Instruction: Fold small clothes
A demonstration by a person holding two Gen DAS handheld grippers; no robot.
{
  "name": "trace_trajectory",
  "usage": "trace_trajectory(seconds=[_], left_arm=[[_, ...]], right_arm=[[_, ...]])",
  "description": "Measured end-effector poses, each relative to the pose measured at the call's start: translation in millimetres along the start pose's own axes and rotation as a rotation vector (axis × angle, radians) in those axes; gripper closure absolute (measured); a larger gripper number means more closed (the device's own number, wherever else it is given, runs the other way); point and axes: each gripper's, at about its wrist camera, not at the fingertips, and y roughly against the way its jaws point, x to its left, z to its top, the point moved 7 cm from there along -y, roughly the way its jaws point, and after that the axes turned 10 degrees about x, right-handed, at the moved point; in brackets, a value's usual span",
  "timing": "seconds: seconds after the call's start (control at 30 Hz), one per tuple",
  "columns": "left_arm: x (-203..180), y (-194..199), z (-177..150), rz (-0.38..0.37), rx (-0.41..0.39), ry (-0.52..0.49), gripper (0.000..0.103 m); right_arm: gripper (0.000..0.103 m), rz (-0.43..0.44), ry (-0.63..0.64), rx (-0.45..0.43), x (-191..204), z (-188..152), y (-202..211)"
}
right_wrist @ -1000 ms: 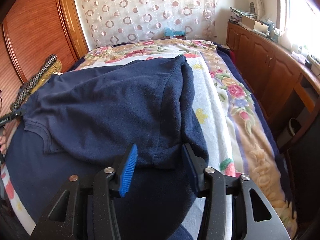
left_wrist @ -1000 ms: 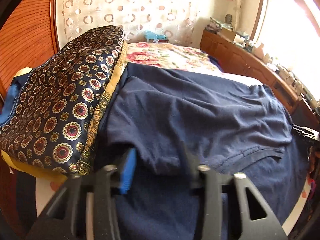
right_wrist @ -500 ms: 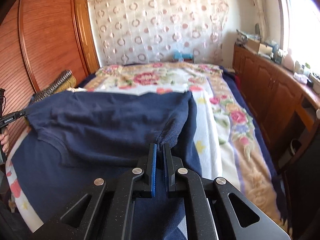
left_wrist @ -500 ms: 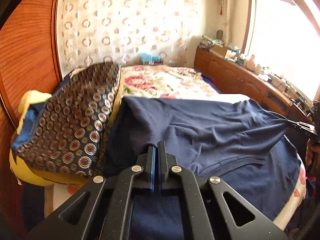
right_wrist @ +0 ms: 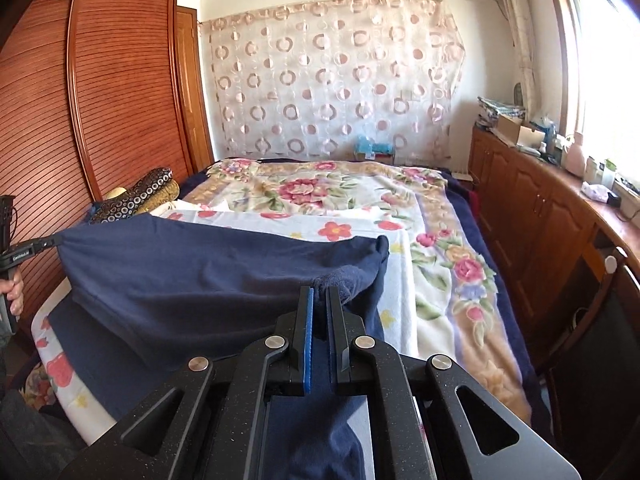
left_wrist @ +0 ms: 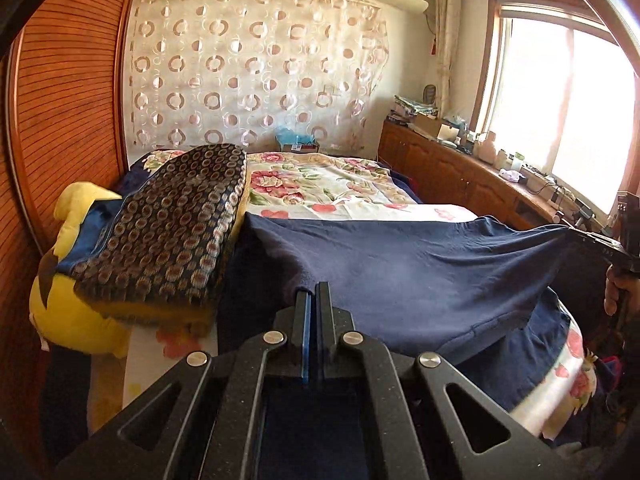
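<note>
Navy garment [left_wrist: 420, 264]; floral blanket [right_wrist: 320, 192]; yellow plush [left_wrist: 76, 320]

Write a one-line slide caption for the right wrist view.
Right tool shut on a navy garment, lifted taut over the floral bed.

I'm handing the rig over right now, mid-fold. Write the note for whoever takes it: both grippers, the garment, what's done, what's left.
Left gripper: shut on one end of the navy garment.
Right gripper: shut on the opposite end of the same edge.
Garment: that edge is lifted and stretched between the two grippers; the rest lies on the floral bedspread. A patterned pillow sits at the garment's left side, against the wardrobe.
Done: both ends gripped, edge raised.
Left: probably carry the edge across, lay it down, release, then finish folding.
</note>
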Motion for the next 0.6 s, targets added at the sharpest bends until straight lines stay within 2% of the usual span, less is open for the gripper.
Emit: trace_trajectory(seconds=[0.23,0.37,0.6], left_arm=[[2,19,-25,0.002,0.003,0.008,0.101],[3,14,-42,0.019,0.043,0.0,0.101],[9,-8,-74,0.073,0.117,0.009,0.101]], right_arm=[[0.098,-0.004,-0.006,0.014,-3,-20,13],[0.098,-0.008,-0.014,0.024,-1,-29,21],[0.098,0.012,-0.049,0.14,-1,-58,-9]])
